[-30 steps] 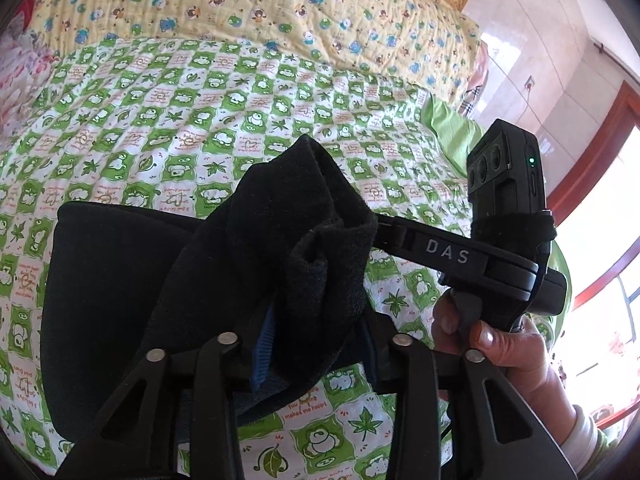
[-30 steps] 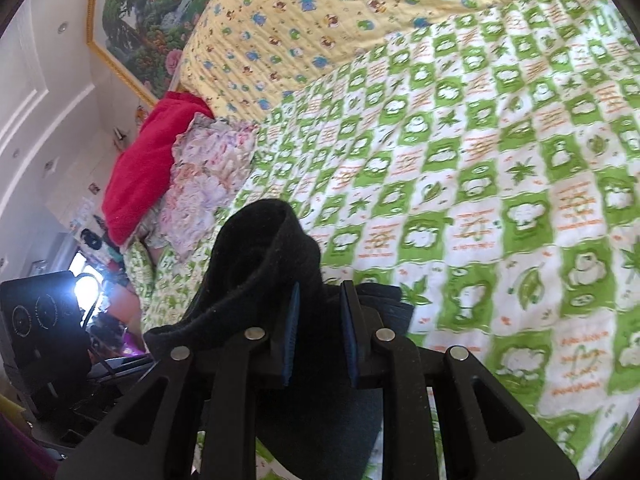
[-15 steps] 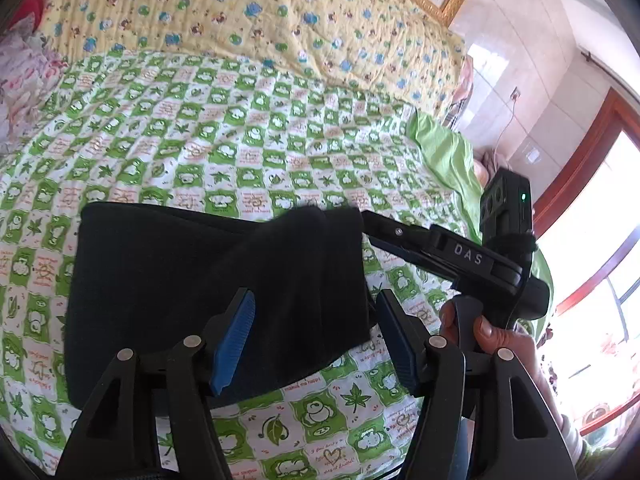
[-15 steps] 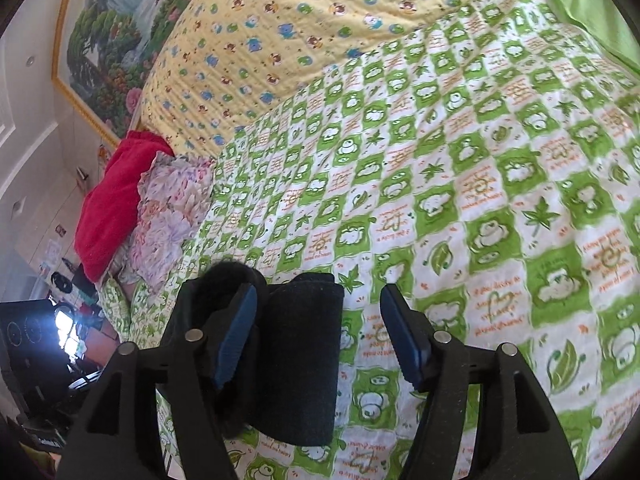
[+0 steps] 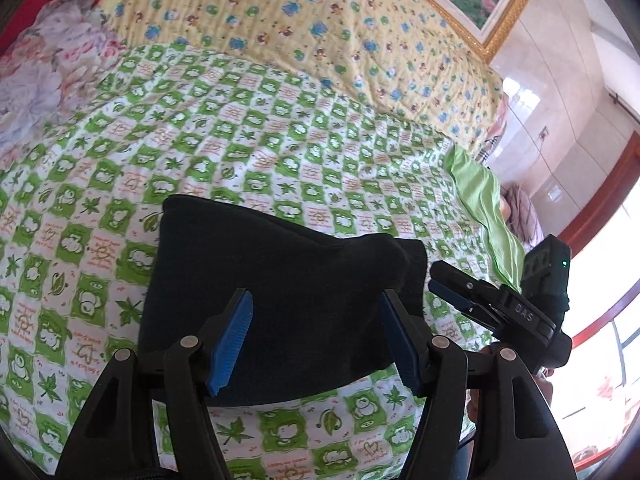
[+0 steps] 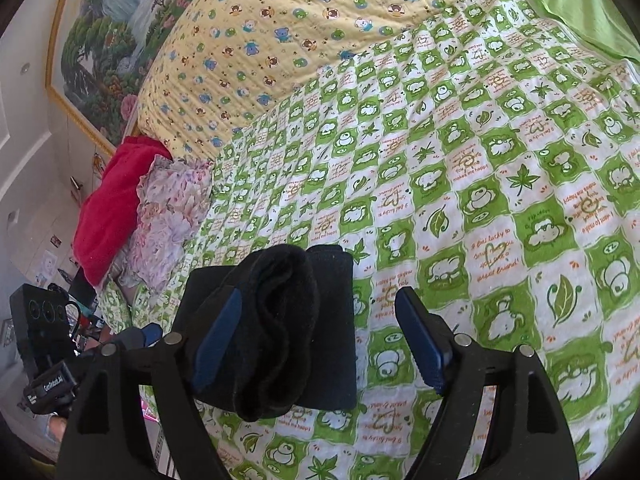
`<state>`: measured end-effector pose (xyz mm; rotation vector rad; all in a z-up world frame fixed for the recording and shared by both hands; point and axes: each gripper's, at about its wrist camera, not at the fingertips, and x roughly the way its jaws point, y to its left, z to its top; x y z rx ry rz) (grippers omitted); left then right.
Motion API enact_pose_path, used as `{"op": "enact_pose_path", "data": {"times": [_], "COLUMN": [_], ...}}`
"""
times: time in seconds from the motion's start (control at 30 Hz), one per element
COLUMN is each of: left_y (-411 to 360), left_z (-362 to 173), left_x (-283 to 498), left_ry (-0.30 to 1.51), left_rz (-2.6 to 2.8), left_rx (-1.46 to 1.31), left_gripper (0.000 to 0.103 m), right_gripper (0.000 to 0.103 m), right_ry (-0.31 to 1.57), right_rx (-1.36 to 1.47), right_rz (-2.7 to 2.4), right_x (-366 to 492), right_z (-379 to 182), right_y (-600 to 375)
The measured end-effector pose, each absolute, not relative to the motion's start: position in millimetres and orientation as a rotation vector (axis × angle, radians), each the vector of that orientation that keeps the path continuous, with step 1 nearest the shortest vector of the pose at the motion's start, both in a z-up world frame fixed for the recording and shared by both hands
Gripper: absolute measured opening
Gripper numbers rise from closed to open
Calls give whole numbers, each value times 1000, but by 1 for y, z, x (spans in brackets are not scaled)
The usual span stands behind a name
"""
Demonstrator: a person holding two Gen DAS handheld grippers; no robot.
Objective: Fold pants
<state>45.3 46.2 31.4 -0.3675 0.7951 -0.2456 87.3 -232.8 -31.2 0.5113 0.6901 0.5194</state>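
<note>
The black pants [image 5: 280,288] lie folded into a compact stack on the green checked bedspread [image 5: 240,152]. My left gripper [image 5: 316,336] is open and empty, hovering above the near part of the stack. My right gripper [image 6: 320,340] is open and empty too, above the stack's end, where the thick folded layers [image 6: 280,320] show as a roll. The right gripper also shows in the left wrist view [image 5: 452,286], just off the stack's right edge. The left gripper shows in the right wrist view [image 6: 144,334] at the far left.
A yellow printed quilt [image 5: 300,28] covers the head of the bed. A floral cloth [image 6: 168,220] and a red blanket [image 6: 112,204] lie at one side. A light green cloth [image 5: 484,200] lies at the other edge. A framed painting [image 6: 108,32] hangs on the wall.
Both grippers were shut on the pants one second ago. They have opened, dropped the fabric onto the stack and drawn back and up. The pants now lie flat.
</note>
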Motion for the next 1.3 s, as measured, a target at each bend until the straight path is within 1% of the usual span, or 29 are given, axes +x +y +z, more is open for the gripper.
{"op": "enact_pose_path", "data": {"times": [0.27, 0.4, 0.5, 1.3], "left_y": [63, 69, 74, 102], "left_z": [26, 25, 22, 1], "left_x": [45, 44, 45, 65], "left_ry": [803, 803, 810, 857], "left_rz": [-208, -193, -182, -134], "left_rx": [-399, -409, -414, -480], "left_gripper": [67, 72, 73, 76], "right_gripper": [84, 86, 87, 88], "right_ry": [709, 708, 711, 793], "right_rx": [505, 506, 502, 503], "right_rz": [518, 516, 515, 529], "right_x": [80, 75, 72, 71], "right_z": [-32, -33, -34, -52], "right_y": [-223, -220, -216, -198]}}
